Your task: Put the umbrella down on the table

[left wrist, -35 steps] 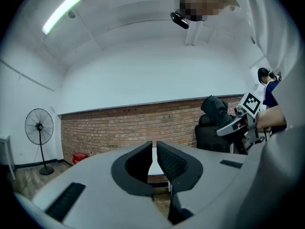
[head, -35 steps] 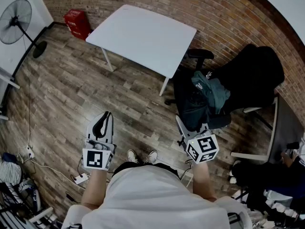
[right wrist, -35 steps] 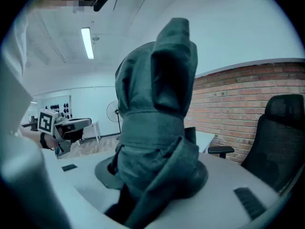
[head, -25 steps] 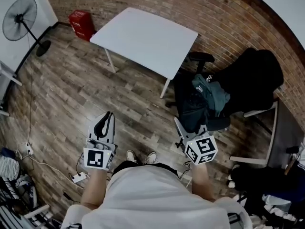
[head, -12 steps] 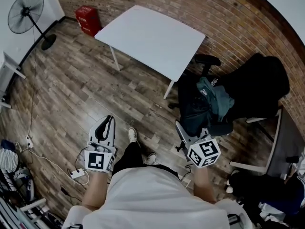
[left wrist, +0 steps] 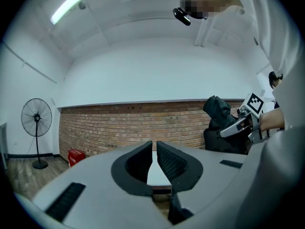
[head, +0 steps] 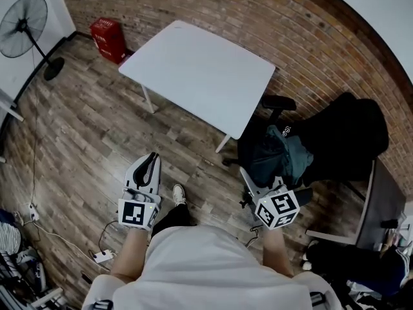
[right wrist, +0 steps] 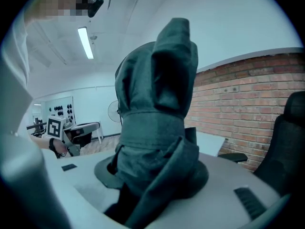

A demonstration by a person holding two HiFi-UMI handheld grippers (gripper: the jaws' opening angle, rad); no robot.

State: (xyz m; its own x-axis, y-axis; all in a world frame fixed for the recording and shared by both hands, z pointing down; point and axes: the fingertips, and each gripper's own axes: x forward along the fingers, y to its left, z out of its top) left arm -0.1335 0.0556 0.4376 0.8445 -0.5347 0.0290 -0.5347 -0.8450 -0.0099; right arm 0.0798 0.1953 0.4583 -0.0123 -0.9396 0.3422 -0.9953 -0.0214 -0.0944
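Observation:
A folded dark teal umbrella (head: 279,155) sticks out ahead of my right gripper (head: 248,177), whose jaws are shut on it. In the right gripper view the umbrella (right wrist: 153,123) fills the middle, upright, and hides the pads. The white table (head: 200,70) stands ahead on the wooden floor, apart from both grippers. My left gripper (head: 150,162) is held at the left, level, its jaws shut with nothing between them. In the left gripper view a sliver of the table (left wrist: 157,174) shows through the thin slit between the jaws.
A black office chair (head: 345,131) draped in dark cloth stands right of the table, behind the umbrella. A red box (head: 107,36) sits by the brick wall, a standing fan (head: 23,19) at far left. Cables and a power strip (head: 98,257) lie on the floor at lower left.
The person has stepped forward towards the table, one foot now ahead. Both grippers went along with the body, and the umbrella stays in the right gripper.

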